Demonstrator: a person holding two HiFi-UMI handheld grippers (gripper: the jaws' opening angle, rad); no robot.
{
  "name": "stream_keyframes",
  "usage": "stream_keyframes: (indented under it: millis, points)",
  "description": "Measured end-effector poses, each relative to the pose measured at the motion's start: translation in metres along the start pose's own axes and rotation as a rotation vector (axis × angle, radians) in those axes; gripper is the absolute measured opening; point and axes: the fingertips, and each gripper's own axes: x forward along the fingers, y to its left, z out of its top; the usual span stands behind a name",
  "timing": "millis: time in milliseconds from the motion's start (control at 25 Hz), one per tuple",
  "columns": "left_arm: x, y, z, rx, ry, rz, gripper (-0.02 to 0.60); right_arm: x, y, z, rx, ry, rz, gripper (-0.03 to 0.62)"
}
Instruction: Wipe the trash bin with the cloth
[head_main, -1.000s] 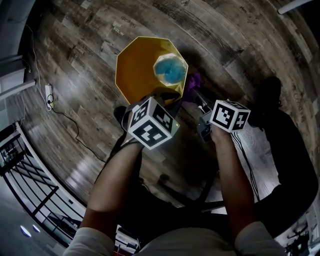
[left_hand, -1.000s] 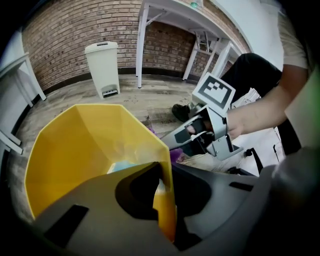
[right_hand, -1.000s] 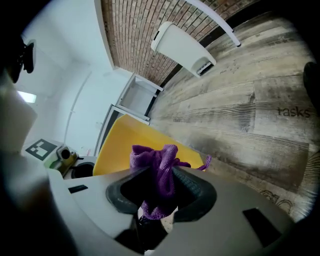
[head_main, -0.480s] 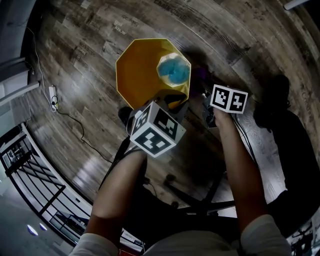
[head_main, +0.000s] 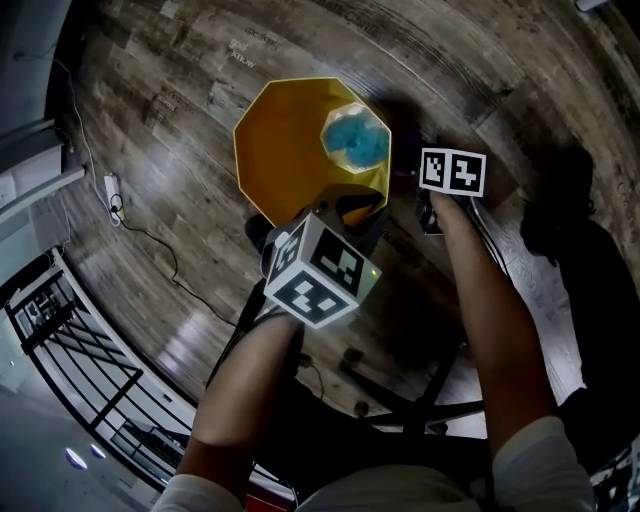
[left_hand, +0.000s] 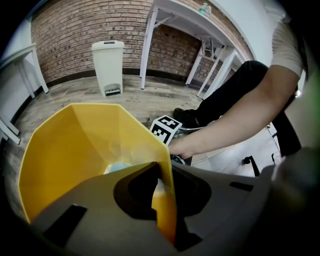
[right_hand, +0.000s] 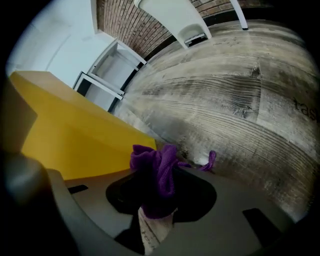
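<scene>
Yellow trash bin stands on wooden floor. Left gripper: fingers clamped on bin's near rim. Right gripper: fingers clamped on purple cloth, just beside bin's outer wall

Short pale sleeves — grey left gripper and right gripper, white cubes with black markers.
</scene>
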Motion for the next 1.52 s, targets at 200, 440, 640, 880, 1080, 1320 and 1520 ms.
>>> stream_keyframes:
  millis: [200, 440, 640, 880, 1080, 1320, 1520]
  points:
    - [-0.001, 0.001, 0.000, 0.000, -0.004, 0.005, 0.028, 0.011, -0.008, -0.004, -0.063, 0.032, -0.076, 0.130]
    - [-0.006, -0.005, -0.008, 0.025, 0.010, -0.052, 0.028, -0.001, -0.007, -0.006, -0.112, 0.053, -0.107, 0.130]
    - [-0.035, -0.010, -0.001, 0.150, 0.031, -0.092, 0.063, -0.025, -0.007, -0.016, -0.163, 0.073, -0.109, 0.130]
    - [-0.073, 0.017, 0.026, 0.486, 0.052, -0.039, 0.107, -0.052, -0.001, -0.011, -0.184, 0.055, -0.128, 0.130]
    - [-0.092, 0.000, -0.012, 0.554, 0.148, -0.037, 0.125, -0.069, 0.017, -0.008, -0.176, 0.021, -0.099, 0.130]
    - [-0.079, -0.010, -0.052, 0.462, 0.134, 0.039, 0.129, -0.092, 0.034, -0.004, -0.121, -0.061, -0.041, 0.130]
    - [-0.064, -0.002, -0.069, 0.528, 0.188, 0.049, 0.129, -0.116, 0.039, -0.004, -0.031, -0.124, 0.017, 0.130]
